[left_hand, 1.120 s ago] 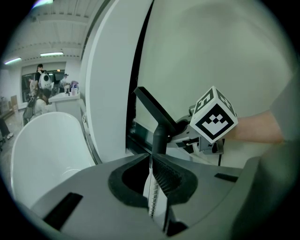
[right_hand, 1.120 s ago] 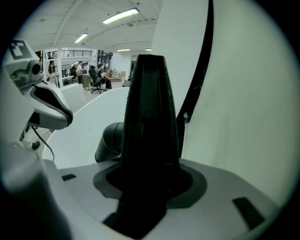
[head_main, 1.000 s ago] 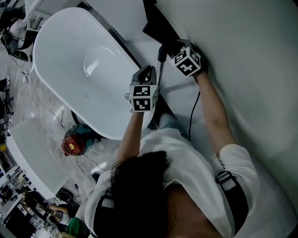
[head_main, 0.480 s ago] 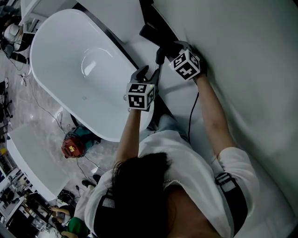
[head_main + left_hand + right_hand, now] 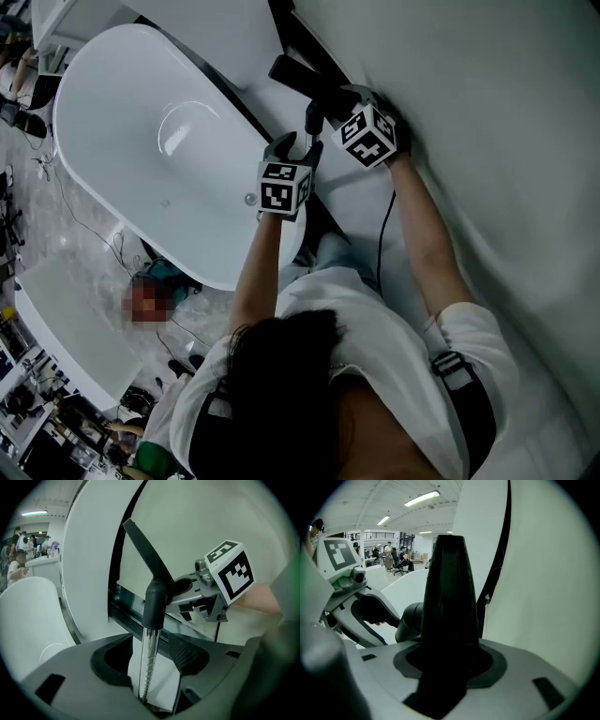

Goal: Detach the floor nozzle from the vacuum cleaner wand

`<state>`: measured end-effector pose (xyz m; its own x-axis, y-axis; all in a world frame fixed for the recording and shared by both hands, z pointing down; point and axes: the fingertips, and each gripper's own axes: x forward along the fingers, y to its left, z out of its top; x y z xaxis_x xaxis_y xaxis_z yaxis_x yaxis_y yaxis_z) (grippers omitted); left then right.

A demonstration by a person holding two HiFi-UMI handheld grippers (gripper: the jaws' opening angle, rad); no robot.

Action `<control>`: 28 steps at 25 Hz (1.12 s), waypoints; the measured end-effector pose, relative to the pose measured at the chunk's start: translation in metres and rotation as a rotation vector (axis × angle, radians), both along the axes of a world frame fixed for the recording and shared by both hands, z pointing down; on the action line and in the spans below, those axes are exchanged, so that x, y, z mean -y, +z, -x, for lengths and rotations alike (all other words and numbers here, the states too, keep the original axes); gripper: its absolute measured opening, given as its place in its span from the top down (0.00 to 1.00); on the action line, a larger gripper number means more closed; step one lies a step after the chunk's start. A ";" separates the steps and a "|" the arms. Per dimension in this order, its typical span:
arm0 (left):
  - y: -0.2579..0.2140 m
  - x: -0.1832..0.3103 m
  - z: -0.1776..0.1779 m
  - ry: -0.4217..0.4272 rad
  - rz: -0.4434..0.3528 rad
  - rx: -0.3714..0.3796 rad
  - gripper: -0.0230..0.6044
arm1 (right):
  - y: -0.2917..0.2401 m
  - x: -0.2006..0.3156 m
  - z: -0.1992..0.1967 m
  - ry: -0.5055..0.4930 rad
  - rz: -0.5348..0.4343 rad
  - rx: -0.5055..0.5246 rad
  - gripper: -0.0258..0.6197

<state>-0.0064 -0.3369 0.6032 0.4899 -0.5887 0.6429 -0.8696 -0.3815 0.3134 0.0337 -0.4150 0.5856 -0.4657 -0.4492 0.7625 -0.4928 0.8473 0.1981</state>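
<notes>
With the right hand-held gripper [image 5: 445, 667] clamped on the black floor nozzle [image 5: 450, 597], which slants up and away from the wand [image 5: 149, 639] along its axis, the nearer left hand-held gripper [image 5: 151, 659] has just been opening, its jaws standing apart around the wand without pressing it.

No words, numbers or brand names can be read in any view. The only printed marks are black-and-white square patterns on the left cube [image 5: 284, 187] near the head view's centre and the right cube [image 5: 367, 137] just to its upper right.
</notes>
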 end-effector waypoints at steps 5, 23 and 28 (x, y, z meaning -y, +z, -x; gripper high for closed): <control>0.011 0.002 -0.006 0.021 0.017 -0.011 0.60 | -0.002 -0.001 0.002 -0.002 0.003 0.005 0.63; 0.039 0.022 -0.022 0.033 0.056 -0.010 0.60 | -0.004 0.002 0.000 -0.016 0.010 0.011 0.63; 0.053 0.024 -0.023 0.049 0.090 -0.007 0.60 | 0.000 0.001 0.000 -0.024 0.025 0.013 0.63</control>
<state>0.0169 -0.3609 0.6562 0.5217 -0.5039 0.6884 -0.8481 -0.3936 0.3546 0.0335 -0.4162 0.5858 -0.4860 -0.4184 0.7673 -0.4746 0.8636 0.1703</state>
